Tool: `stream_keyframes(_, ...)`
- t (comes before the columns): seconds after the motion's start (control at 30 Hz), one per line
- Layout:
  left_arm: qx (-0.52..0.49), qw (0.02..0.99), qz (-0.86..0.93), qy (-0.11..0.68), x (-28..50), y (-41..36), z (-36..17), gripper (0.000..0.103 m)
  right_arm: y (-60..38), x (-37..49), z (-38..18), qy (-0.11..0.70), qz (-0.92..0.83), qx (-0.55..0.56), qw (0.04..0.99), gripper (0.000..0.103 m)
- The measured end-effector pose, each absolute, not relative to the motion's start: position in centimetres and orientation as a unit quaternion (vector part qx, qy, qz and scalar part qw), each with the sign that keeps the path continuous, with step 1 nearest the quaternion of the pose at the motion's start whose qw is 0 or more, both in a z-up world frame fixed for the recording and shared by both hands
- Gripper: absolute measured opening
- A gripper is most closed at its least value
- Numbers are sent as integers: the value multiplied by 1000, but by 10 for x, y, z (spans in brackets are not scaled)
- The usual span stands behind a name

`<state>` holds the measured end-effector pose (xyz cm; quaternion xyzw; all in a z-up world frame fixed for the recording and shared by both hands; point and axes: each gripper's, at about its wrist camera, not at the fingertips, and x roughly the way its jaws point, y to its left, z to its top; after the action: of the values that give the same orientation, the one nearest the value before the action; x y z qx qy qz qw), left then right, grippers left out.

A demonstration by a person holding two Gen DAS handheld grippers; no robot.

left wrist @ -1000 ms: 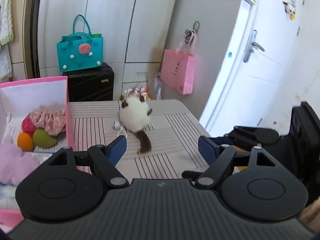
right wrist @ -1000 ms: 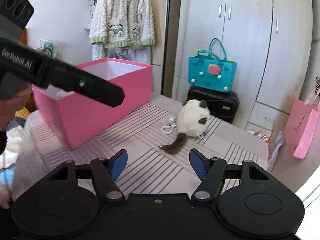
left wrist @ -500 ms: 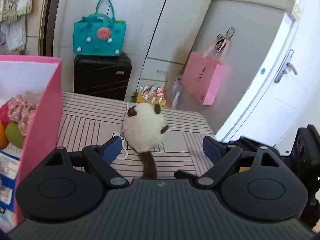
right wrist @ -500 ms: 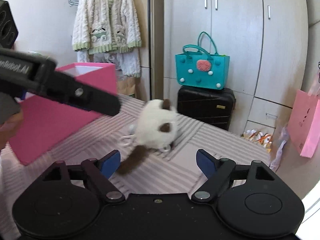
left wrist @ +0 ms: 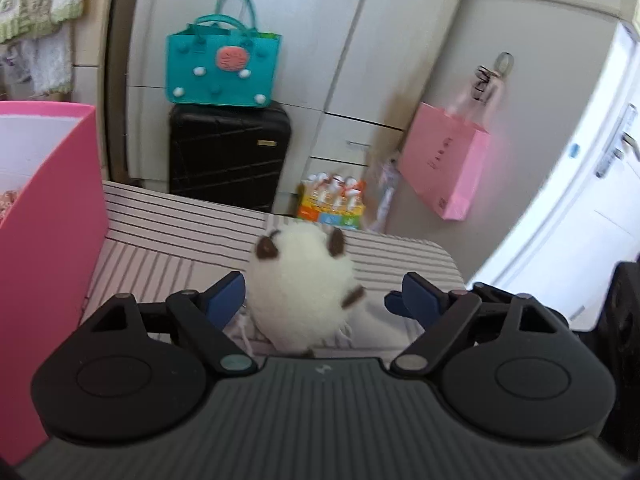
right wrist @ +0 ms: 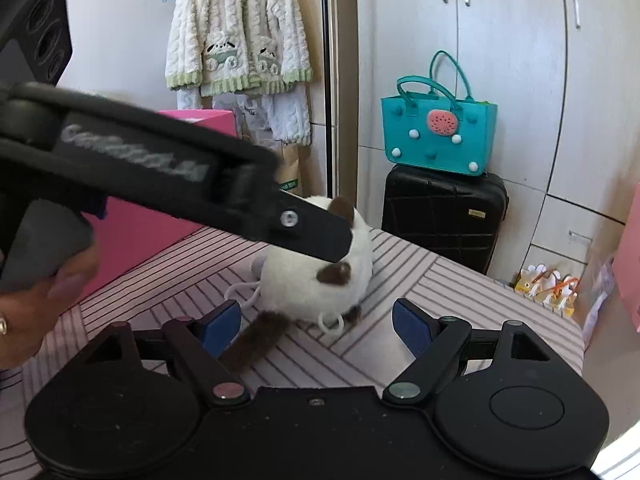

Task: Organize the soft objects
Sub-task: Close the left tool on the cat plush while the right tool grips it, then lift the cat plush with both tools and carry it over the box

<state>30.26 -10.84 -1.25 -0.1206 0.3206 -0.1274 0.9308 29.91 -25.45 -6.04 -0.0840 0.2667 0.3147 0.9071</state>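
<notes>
A striped table (left wrist: pixel 160 232) fills the near ground in both views. At its left end stands a tall pink box (left wrist: pixel 52 216); from the left wrist view only a sliver of its inside shows, with a bit of pink patterned cloth (left wrist: pixel 10 200) against the near wall, and the rest of its contents are hidden.

Beyond the table's far edge a black suitcase (left wrist: pixel 228 156) stands on the floor against the wardrobe (right wrist: pixel 500 60), with a teal tote (left wrist: pixel 224 68) sitting on top of it. What the tote holds cannot be told. To the right a pink paper bag (left wrist: pixel 448 172) hangs on the wall, and a pack of small bottles (left wrist: pixel 332 200) sits on the floor below. A knitted cardigan (right wrist: pixel 240 40) hangs at the far left.

The plush (left wrist: pixel 300 292), white with brown ears and tail, lies on the table to the right of the box, outside it. The left gripper (left wrist: pixel 316 300) has it between its spread blue pads, which stand apart from the fur after opening and then easing in slightly. The right gripper (right wrist: pixel 316 320) is also released, its jaws having just widened; the plush lies just beyond them, its tail (right wrist: pixel 256 340) reaching in beside the left pad. A hand (right wrist: pixel 28 312) holds the left gripper.
</notes>
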Motion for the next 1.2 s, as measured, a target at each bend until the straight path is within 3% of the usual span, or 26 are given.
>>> stream_keyframes(0.23, -87, 940, -86, 319, 308, -106, -19, 84, -243, 309, -56, 261, 328, -101, 903, 86)
stream_keyframes(0.53, -127, 928, -112, 331, 317, -101, -31, 80, -241, 320, -65, 271, 330, -95, 899, 82)
stream_keyframes(0.6, -131, 927, -112, 334, 320, -100, -33, 75, -241, 324, -66, 275, 320, -92, 902, 68)
stream_keyframes(0.7, -131, 928, -110, 331, 320, -99, -35, 53, -240, 324, -63, 285, 315, -77, 902, 64)
stream_keyframes(0.73, -139, 925, -120, 333, 319, -98, -36, 51, -240, 323, -63, 288, 312, -75, 902, 63)
stream_keyframes(0.83, -128, 926, -136, 328, 314, -101, -37, 48, -241, 319, -63, 293, 302, -58, 905, 59)
stream_keyframes(1.2, -130, 919, -166, 334, 292, -104, -31, 45, -243, 289, -52, 303, 278, -47, 910, 57)
